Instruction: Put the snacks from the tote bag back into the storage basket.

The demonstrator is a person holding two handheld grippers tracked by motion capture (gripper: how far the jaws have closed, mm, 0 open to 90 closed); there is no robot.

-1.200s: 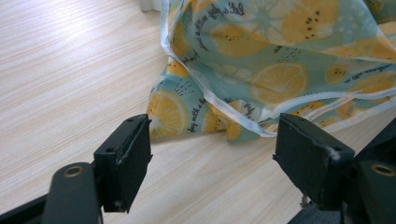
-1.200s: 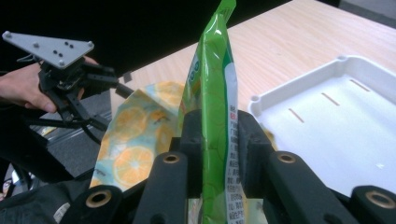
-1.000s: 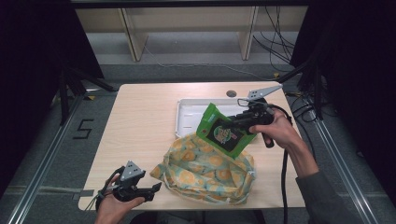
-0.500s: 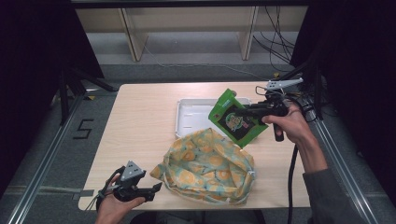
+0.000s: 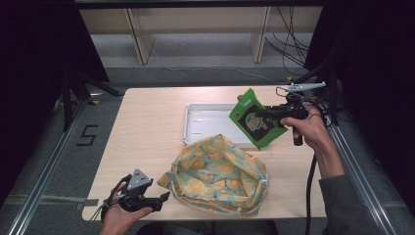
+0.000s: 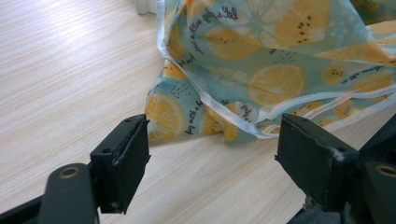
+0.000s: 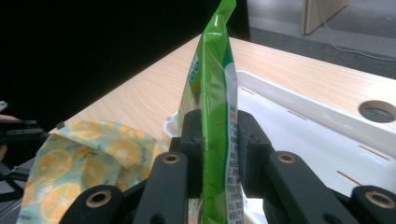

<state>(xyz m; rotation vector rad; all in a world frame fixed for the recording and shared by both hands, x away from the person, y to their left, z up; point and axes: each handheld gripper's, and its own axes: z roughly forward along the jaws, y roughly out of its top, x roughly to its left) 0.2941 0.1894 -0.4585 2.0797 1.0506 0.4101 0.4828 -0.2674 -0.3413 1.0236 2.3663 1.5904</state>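
Item 1: green snack pouch (image 5: 255,125). Held up off the table at far right, tilted, over the right end of the white tray (image 5: 205,128). In the right gripper view the pouch (image 7: 212,107) stands edge-on between the two black jaws, pads pressing both faces, so the right gripper (image 5: 272,113) is clamped on it approx. mid-body; top seal sticks up well above the jaws.

Item 2: lemon-print cloth bag (image 5: 218,174). Lies slumped on the table, near side, just in front of the tray and touching its near edge. Mouth looks half collapsed; can't tell how wide it gapes.

Item 3: left gripper (image 5: 157,201). Near-left corner of the table, resting low, jaws standing apart w/ nothing between them. In the left gripper view the bag's hemmed corner (image 6: 210,116) sits just beyond the jaw tips, not touched.

Step in hand, by my guess: pouch is either bound for the bag or for the tray; can't say which. To do it well: keep the clamp firm, since foil is slick; carry pouch low and level. If it goes in the bag, the left gripper should pinch the hem and lift so the mouth stays open, then feed the pouch in bottom edge first. Let go only once it rests on sth.

Pouch vs. left gripper: well apart, w/ the bag between them.
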